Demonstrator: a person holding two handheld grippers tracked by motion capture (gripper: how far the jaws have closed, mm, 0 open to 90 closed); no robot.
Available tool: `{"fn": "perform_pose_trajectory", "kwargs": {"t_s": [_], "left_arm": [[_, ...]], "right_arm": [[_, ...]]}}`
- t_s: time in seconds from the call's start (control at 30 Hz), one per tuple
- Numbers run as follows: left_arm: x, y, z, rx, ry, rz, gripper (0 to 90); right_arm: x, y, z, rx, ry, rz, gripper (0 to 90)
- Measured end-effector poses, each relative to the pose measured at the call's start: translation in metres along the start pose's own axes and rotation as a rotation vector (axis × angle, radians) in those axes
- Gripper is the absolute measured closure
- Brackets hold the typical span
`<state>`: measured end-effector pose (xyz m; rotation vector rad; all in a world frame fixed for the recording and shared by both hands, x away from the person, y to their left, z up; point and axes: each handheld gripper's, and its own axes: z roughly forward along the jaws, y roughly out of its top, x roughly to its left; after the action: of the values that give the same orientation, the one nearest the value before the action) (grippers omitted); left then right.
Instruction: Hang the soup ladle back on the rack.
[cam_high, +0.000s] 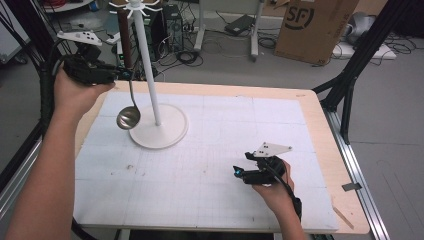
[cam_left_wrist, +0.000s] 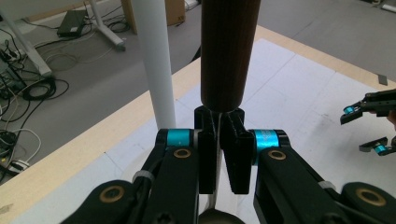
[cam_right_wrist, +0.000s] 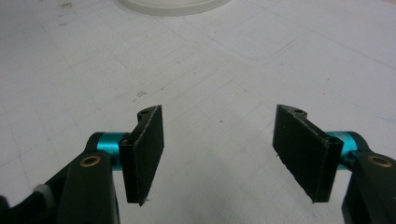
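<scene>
A ladle with a brown wooden handle (cam_high: 126, 46) and a steel bowl (cam_high: 128, 118) hangs upright at the table's far left, above the white board (cam_high: 210, 150). My left gripper (cam_high: 126, 75) is shut on its thin metal neck just below the handle. In the left gripper view the jaws of the left gripper (cam_left_wrist: 219, 154) pinch that neck, with the handle (cam_left_wrist: 227, 51) rising above them. The ladle is right beside the pole (cam_high: 149, 70) of a white hook stand (cam_high: 165, 131). My right gripper (cam_high: 241, 164) rests low over the board at the front right, open; in its own view the right gripper (cam_right_wrist: 224, 154) has nothing between its pads.
The stand's round base sits on the board's far left part, its pole (cam_left_wrist: 154, 60) just left of the handle. A cardboard box (cam_high: 312, 27), cables and black frame legs (cam_high: 350, 85) lie beyond the table. The wooden table edge (cam_high: 332, 150) borders the board on the right.
</scene>
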<state>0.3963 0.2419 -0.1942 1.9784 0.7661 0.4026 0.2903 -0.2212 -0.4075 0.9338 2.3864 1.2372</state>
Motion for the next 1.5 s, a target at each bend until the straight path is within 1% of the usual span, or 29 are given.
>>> {"fn": "perform_pose_trajectory", "kwargs": {"t_s": [0.2,0.3,0.4,0.47,0.67,0.7,0.77,0.8,0.87,0.93,1.0,1.03,1.1,1.2,1.27,1.37,1.5], "left_arm": [[0.003,0.005,0.003,0.013,0.014,0.004,84.4],[0.005,0.006,0.005,0.021,0.028,-0.005,84.5],[0.009,0.005,0.007,0.035,0.059,-0.015,84.4],[0.011,0.005,0.008,0.036,0.067,-0.02,84.4],[0.014,0.005,0.014,0.022,0.059,-0.033,83.7],[0.014,0.005,0.016,0.013,0.056,-0.038,83.0],[0.014,0.005,0.017,0.004,0.063,-0.045,72.7],[0.013,0.005,0.017,0.005,0.064,-0.044,73.2],[0.012,0.003,0.017,0.008,0.078,-0.035,70.6],[0.011,0.0,0.016,-0.004,0.081,-0.037,65.4],[0.01,-0.004,0.015,-0.003,0.094,-0.043,60.2],[0.01,-0.007,0.014,-0.005,0.101,-0.051,56.5],[0.009,-0.011,0.013,-0.005,0.108,-0.052,51.7],[0.009,-0.019,0.01,-0.022,0.093,-0.053,49.3],[0.008,-0.024,0.008,-0.027,0.077,-0.051,48.5],[0.005,-0.029,0.006,-0.047,0.049,-0.043,45.8],[-0.001,-0.035,0.004,-0.058,0.043,-0.023,38.5]], "right_arm": [[-0.001,0.0,0.0,0.001,0.0,0.004,32.9],[-0.001,0.0,0.0,0.0,-0.001,0.006,32.9],[-0.001,-0.001,0.0,-0.001,0.002,0.005,33.0],[-0.001,-0.001,0.0,0.0,0.004,0.005,33.0],[-0.003,-0.001,-0.002,-0.006,0.005,0.012,33.0],[-0.003,-0.001,-0.002,-0.006,0.004,0.011,33.0],[-0.003,-0.002,-0.002,-0.005,0.004,0.011,33.0],[-0.003,-0.002,-0.002,-0.006,0.004,0.012,33.0],[-0.003,-0.001,-0.002,-0.005,0.004,0.009,33.0],[-0.003,-0.001,-0.002,-0.006,0.001,0.007,33.0],[-0.002,-0.001,-0.002,-0.006,0.0,0.006,32.9],[-0.002,-0.001,-0.003,-0.002,0.0,0.007,33.0],[-0.001,-0.001,-0.003,-0.002,0.001,0.004,33.0],[-0.002,-0.001,-0.004,-0.004,0.0,0.002,33.0],[-0.002,-0.001,-0.004,-0.006,-0.001,0.004,33.0],[-0.002,-0.001,-0.003,-0.009,0.002,0.005,33.0],[-0.002,-0.001,-0.003,-0.005,-0.001,0.003,33.0]]}}
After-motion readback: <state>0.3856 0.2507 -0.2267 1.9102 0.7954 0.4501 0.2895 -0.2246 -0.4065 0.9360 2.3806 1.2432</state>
